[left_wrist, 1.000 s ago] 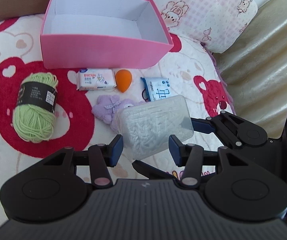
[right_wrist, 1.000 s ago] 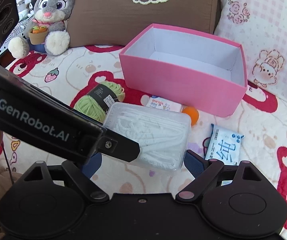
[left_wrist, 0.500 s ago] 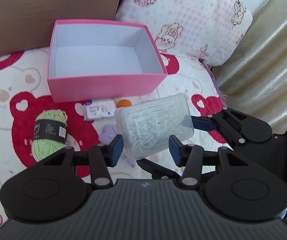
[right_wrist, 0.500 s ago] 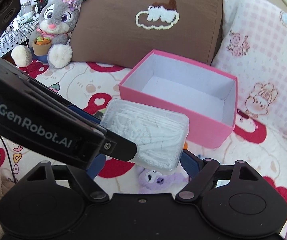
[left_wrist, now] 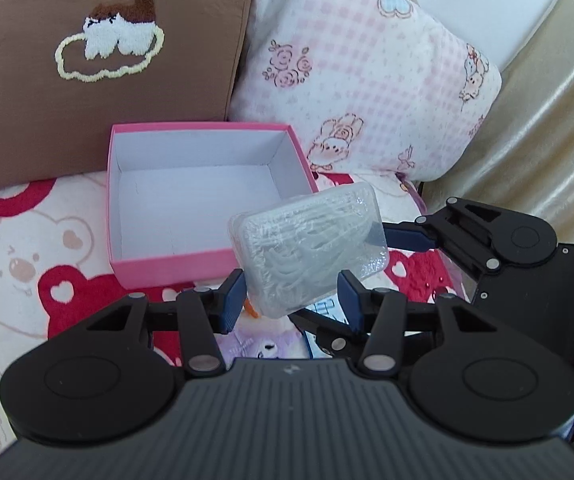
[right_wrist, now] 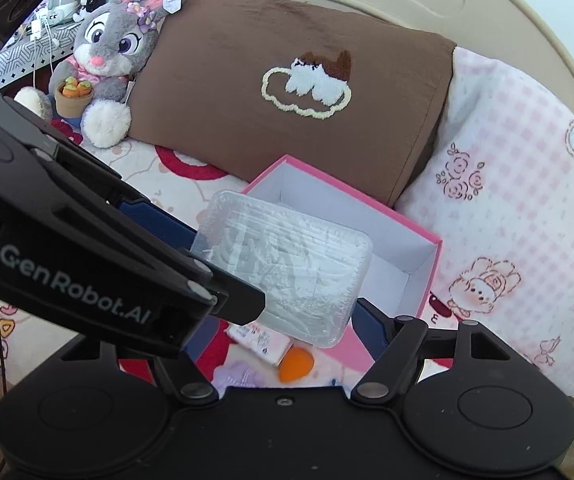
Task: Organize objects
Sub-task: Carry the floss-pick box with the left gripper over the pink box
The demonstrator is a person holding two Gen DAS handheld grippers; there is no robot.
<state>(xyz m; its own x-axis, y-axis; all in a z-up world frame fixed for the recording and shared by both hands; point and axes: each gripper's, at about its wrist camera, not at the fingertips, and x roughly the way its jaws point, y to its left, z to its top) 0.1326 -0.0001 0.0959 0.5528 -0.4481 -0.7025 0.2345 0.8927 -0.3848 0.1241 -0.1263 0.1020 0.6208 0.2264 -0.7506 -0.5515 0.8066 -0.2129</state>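
A clear plastic box of white sticks hangs in the air just in front of the open pink box, near its right front corner. My left gripper is shut on the clear box's near end, a blue pad against each side. The clear box also lies between the jaws of my right gripper, which are closing; its right pad is at the box's corner and its left pad is hidden under the left gripper's fingers. The pink box is empty.
Beneath the lifted box on the bear-print blanket lie an orange sponge, a tissue pack, a purple plush piece and a blue pack. A brown pillow and pink pillow stand behind; a bunny toy sits far left.
Both grippers have risen with the clear box and carried it toward the pink box's front edge. The right gripper's jaws have narrowed around it. The yarn has left the view.
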